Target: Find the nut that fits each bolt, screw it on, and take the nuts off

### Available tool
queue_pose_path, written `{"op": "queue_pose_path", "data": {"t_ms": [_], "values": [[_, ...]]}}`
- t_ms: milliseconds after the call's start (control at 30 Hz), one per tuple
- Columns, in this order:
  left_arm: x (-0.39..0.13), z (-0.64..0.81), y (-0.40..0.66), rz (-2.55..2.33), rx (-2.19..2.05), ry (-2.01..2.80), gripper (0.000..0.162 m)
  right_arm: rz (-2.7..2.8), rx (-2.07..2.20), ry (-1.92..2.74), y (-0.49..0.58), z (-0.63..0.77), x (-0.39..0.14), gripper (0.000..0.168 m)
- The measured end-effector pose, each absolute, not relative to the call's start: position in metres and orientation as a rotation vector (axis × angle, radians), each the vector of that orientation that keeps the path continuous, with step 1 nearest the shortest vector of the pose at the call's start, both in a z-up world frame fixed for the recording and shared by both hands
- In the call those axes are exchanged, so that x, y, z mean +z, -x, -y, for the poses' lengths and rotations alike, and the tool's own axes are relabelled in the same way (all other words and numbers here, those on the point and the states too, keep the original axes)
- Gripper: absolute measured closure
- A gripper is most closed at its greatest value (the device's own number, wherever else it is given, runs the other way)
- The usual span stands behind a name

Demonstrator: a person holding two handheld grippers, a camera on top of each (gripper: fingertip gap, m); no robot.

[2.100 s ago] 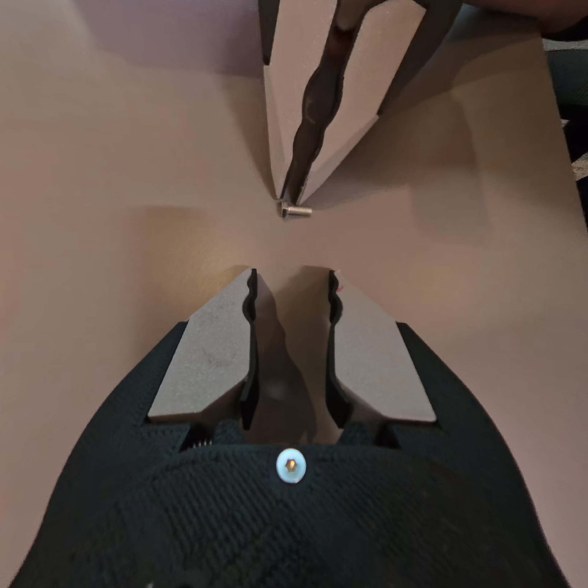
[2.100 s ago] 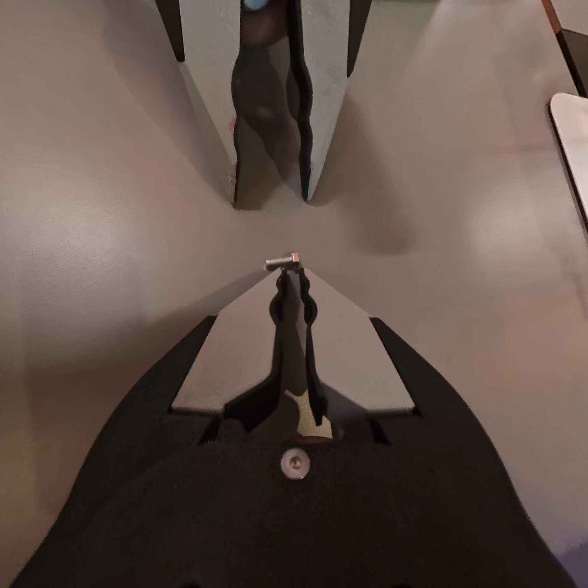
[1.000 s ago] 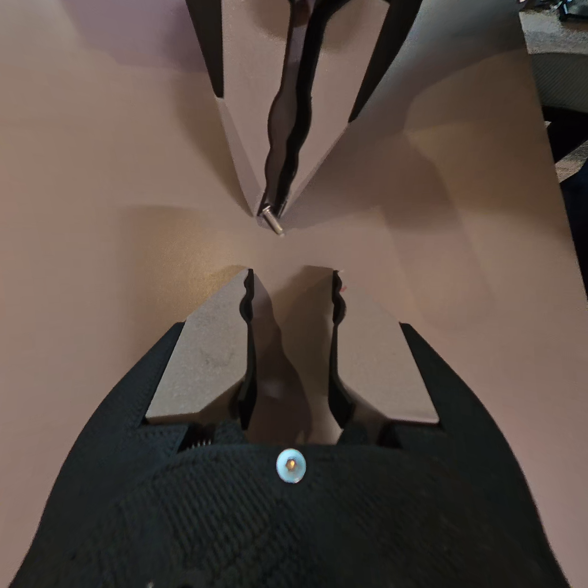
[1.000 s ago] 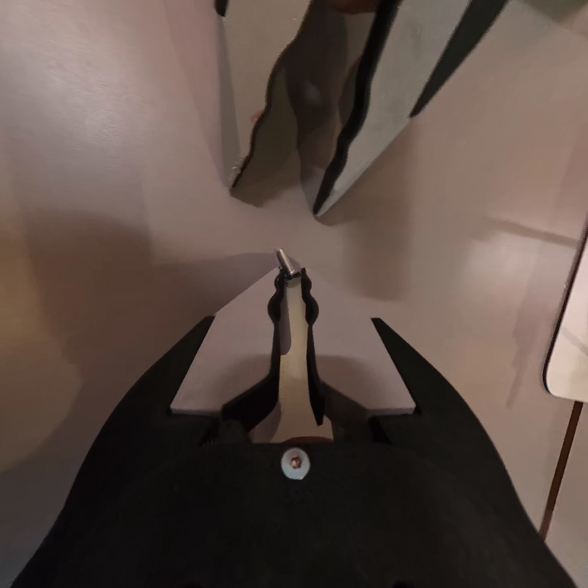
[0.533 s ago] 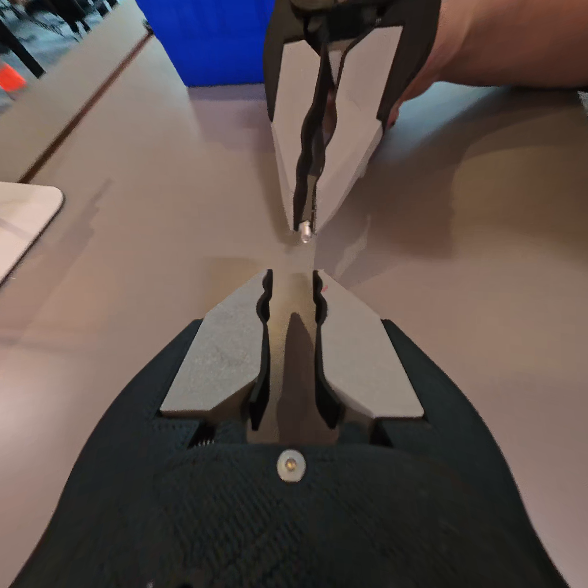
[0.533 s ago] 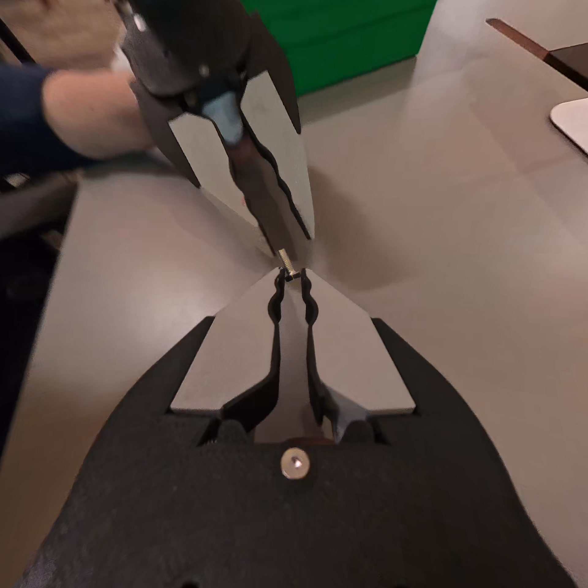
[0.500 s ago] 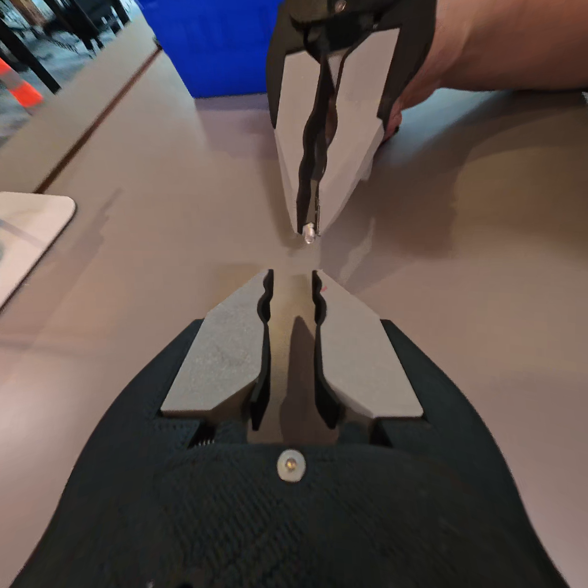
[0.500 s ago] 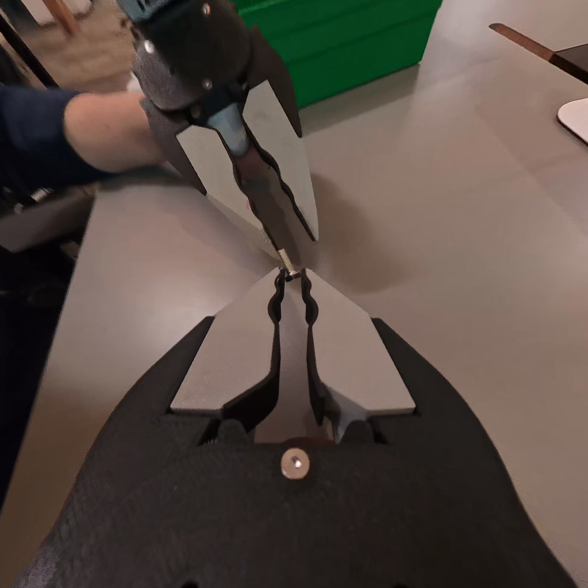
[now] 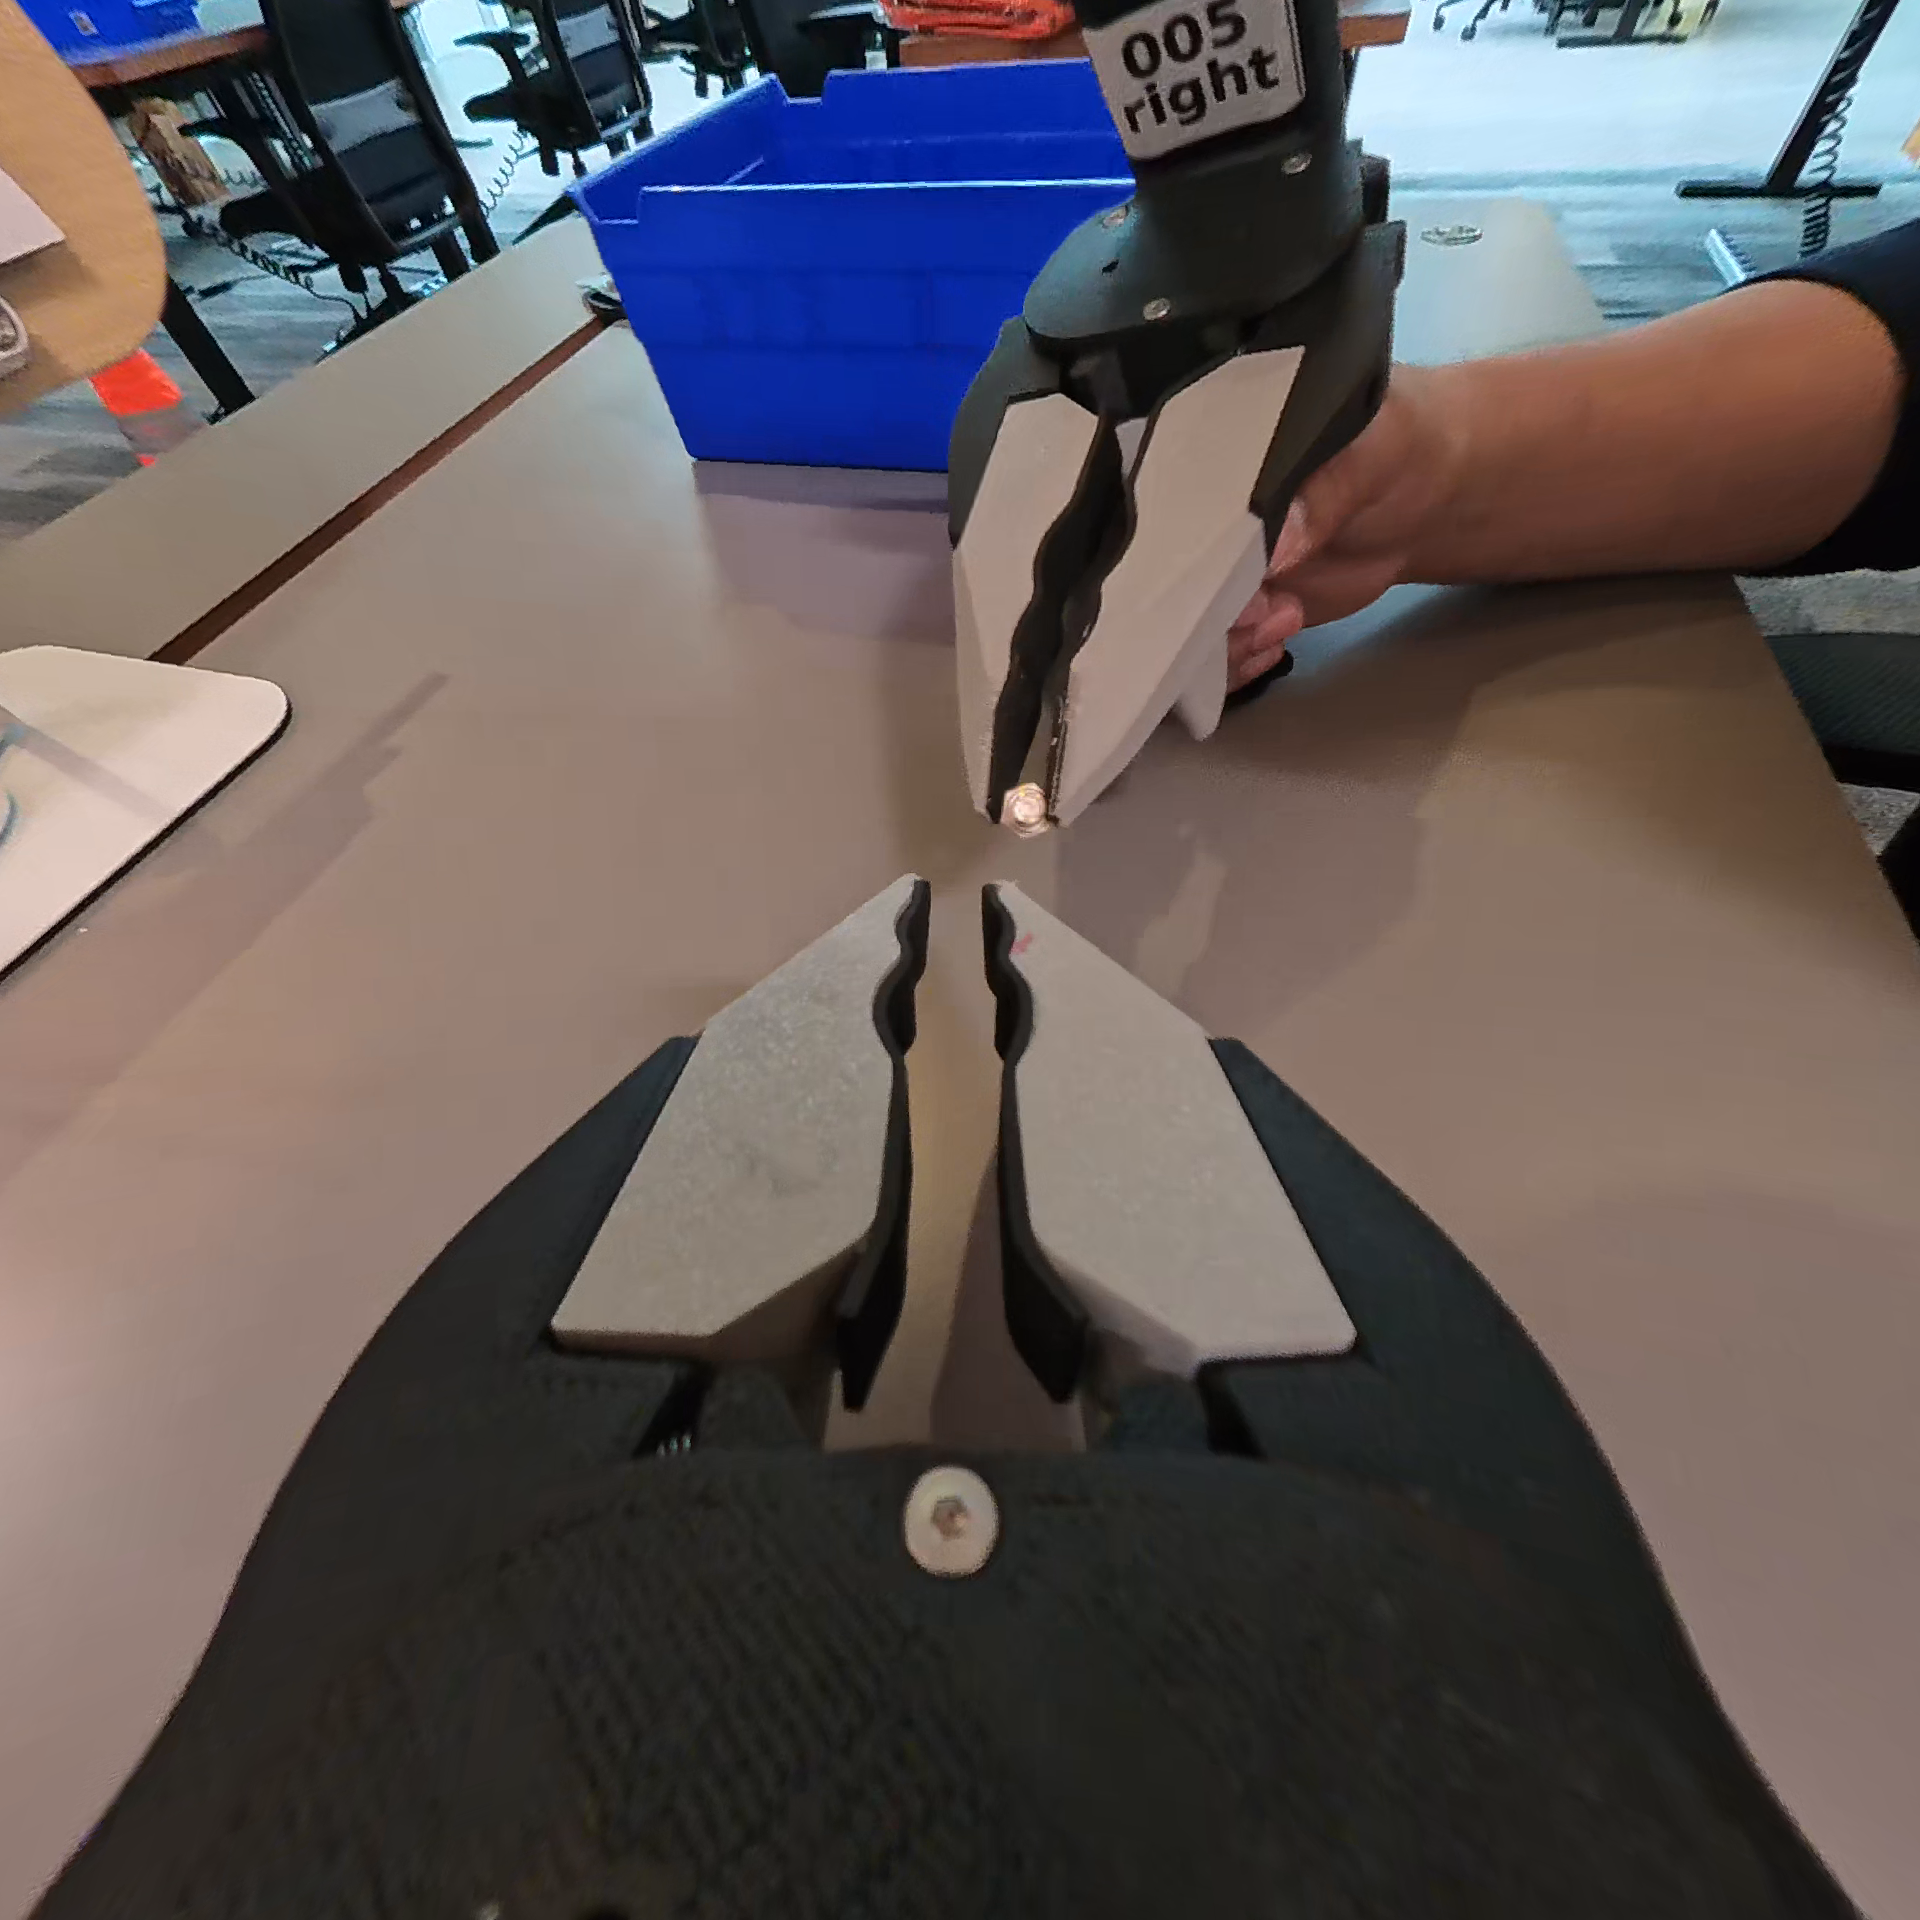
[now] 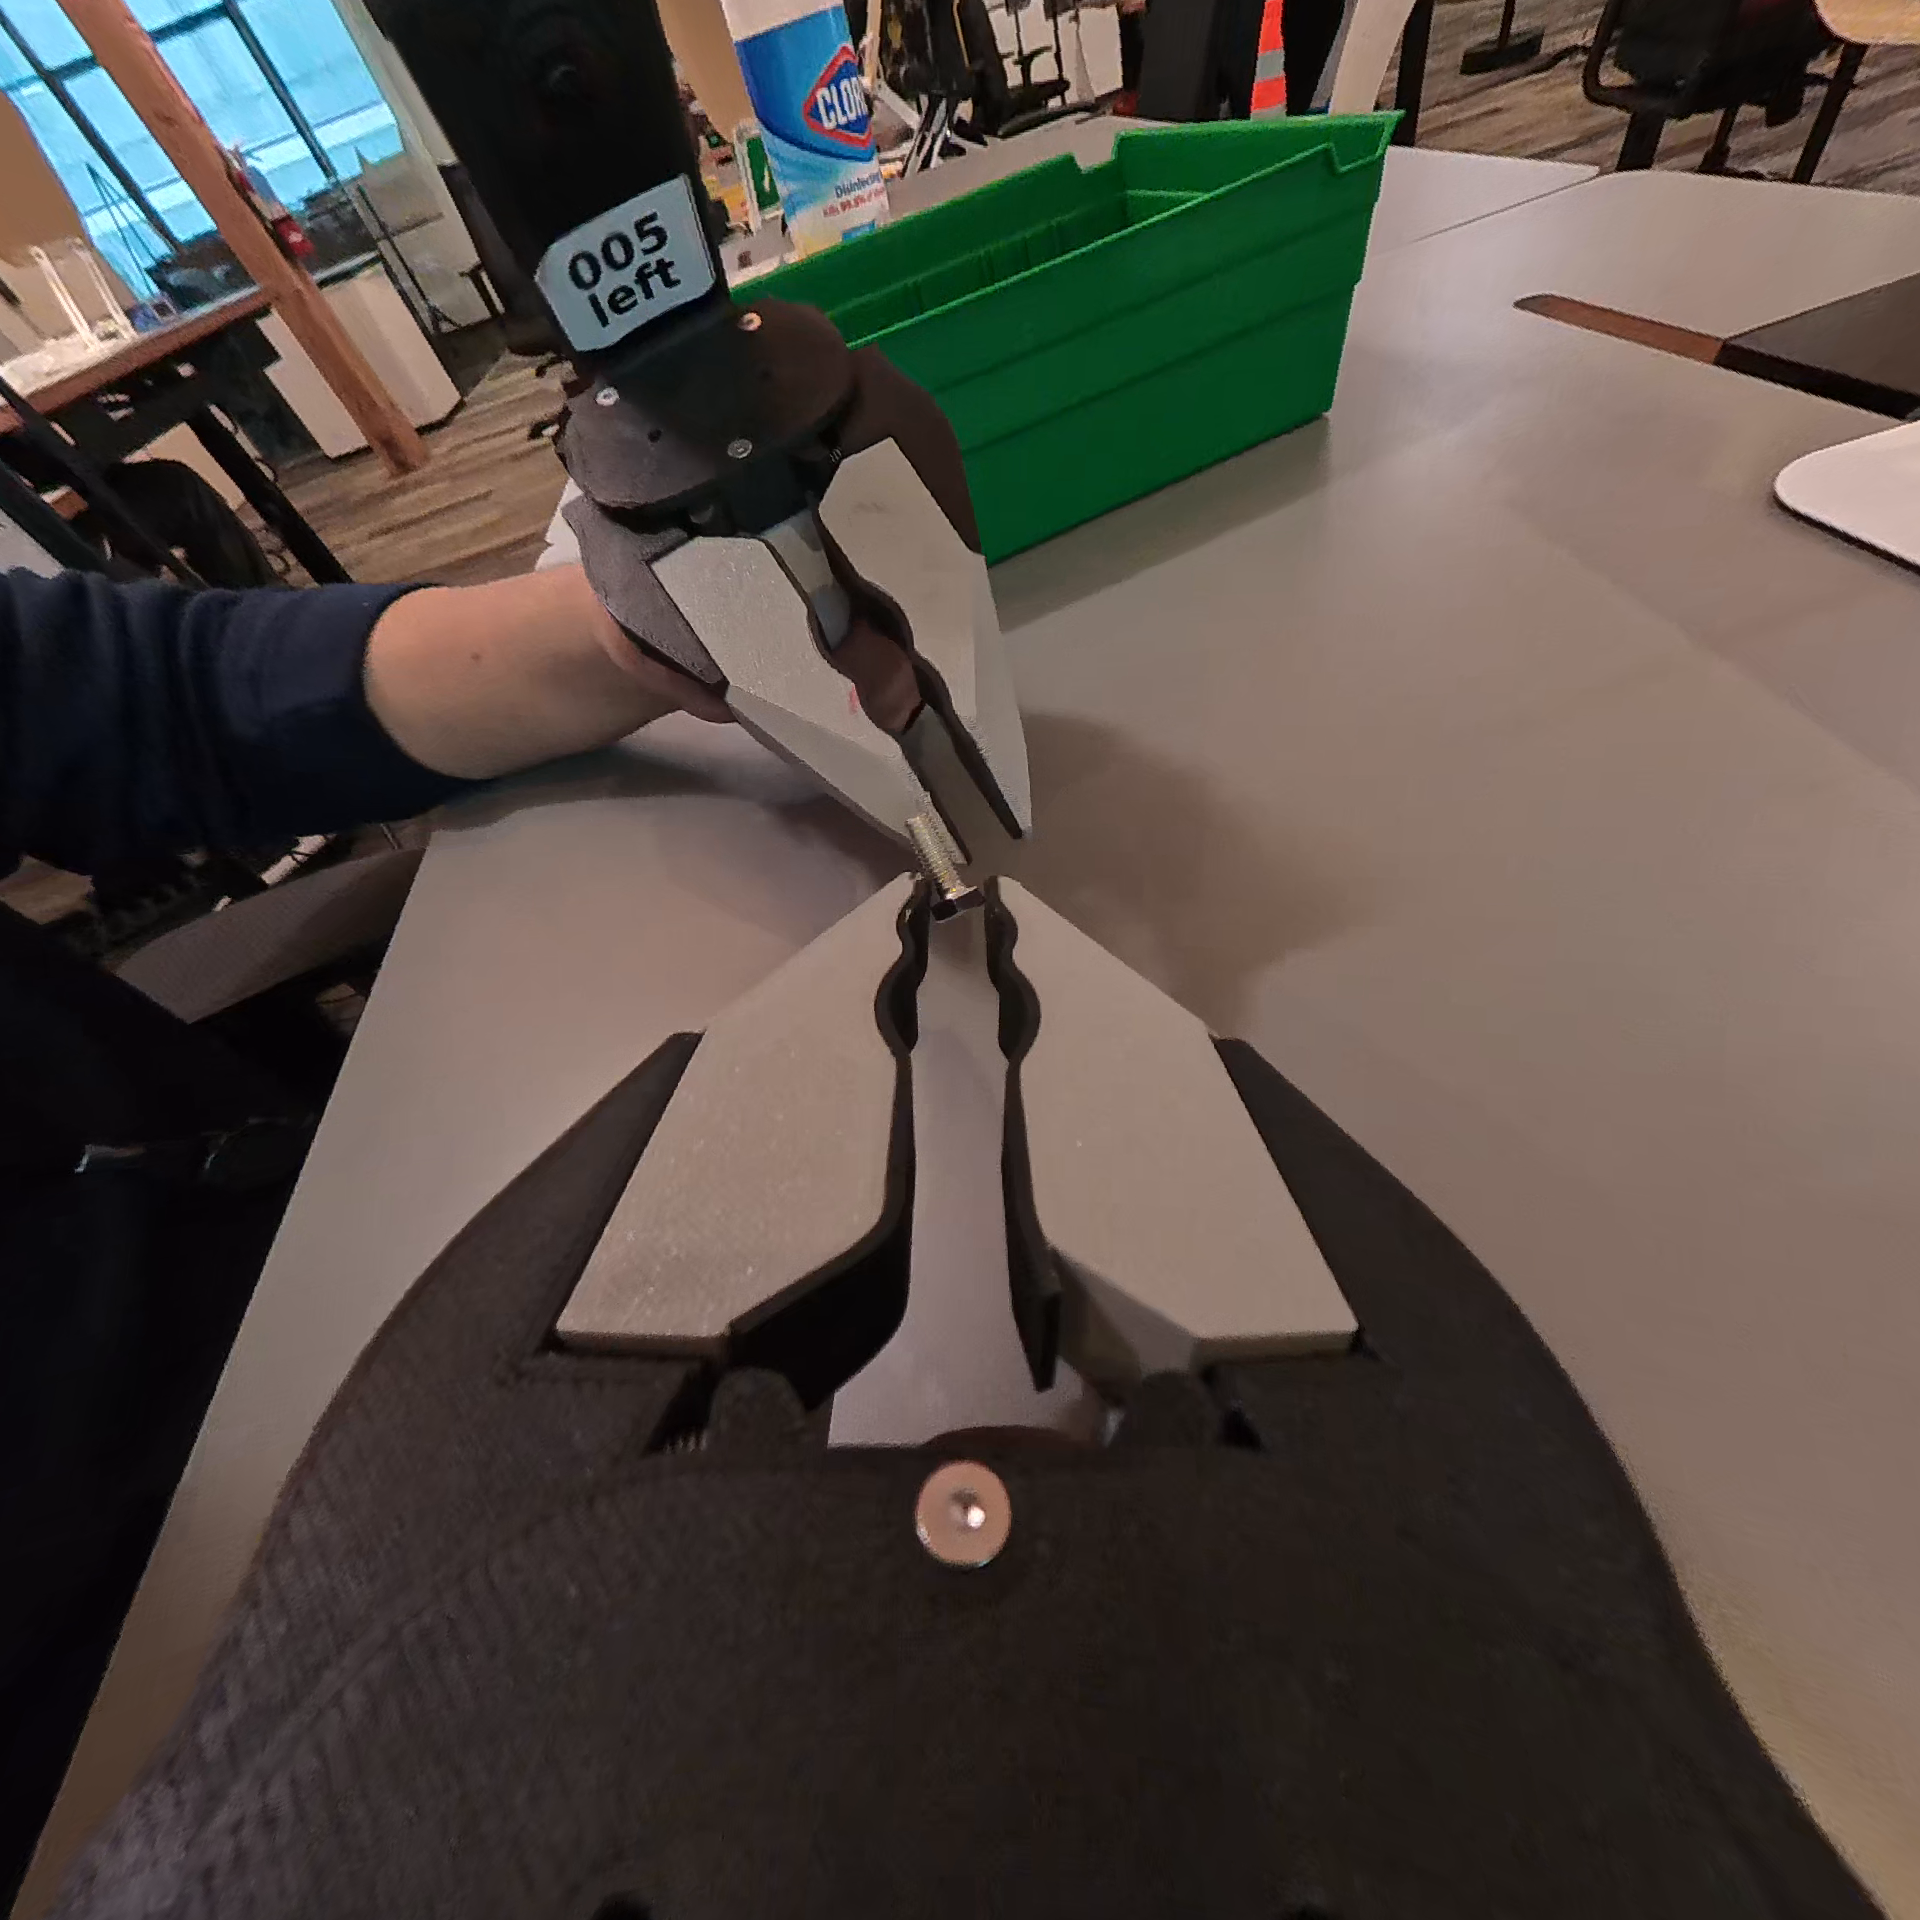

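Note:
My right gripper [image 10: 953, 896] is shut on the hex head of a small silver bolt [image 10: 935, 868] and holds it above the grey table [image 10: 1455, 935]. The threaded shank points away, toward the left gripper [image 10: 961, 823], which faces it tip to tip. In the left wrist view the bolt [image 9: 1027, 805] shows end-on in the tips of the right gripper [image 9: 1023, 810], just beyond my left gripper [image 9: 954, 899]. The left gripper's jaws stand a narrow gap apart with nothing between them. No nut is in view.
A blue bin [image 9: 831, 312] stands on the table behind the right gripper. A green bin [image 10: 1143, 343] stands behind the left gripper. A white flat board [image 9: 104, 748] lies at the table's side and also shows in the right wrist view [image 10: 1849, 499]. A person's hands hold both grippers. The grippers are tip to tip, or close to it.
Both grippers rose and tilted from looking down at the table to near level. The right gripper turned the bolt from crosswise to pointing at the left gripper. The left jaws narrowed.

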State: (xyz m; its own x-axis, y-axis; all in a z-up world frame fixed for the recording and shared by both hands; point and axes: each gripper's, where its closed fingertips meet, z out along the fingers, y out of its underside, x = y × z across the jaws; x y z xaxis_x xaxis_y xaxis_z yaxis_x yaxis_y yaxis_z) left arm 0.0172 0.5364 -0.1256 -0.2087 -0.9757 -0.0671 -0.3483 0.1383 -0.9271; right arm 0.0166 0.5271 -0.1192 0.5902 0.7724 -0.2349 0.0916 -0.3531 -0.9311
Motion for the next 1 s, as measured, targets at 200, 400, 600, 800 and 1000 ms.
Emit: {"op": "queue_pose_path", "data": {"t_ms": [200,400,600,800,1000], "values": [[-0.129,-0.535,-0.018,-1.699,-1.026,1.281,0.154,0.691,0.879,1.835,-0.014,-0.526,-0.122,0.161],[-0.126,-0.526,-0.019,-1.707,-1.072,1.265,0.154,0.711,0.842,1.854,-0.012,-0.526,-0.126,0.161],[-0.125,-0.521,-0.019,-1.723,-1.082,1.238,0.155,0.700,0.846,1.865,-0.015,-0.527,-0.127,0.161],[-0.121,-0.519,-0.017,-1.724,-1.084,1.207,0.158,0.716,0.853,1.872,-0.011,-0.525,-0.129,0.161],[-0.122,-0.523,-0.013,-1.758,-1.024,1.236,0.158,0.735,0.799,1.950,-0.015,-0.526,-0.140,0.156]]}}
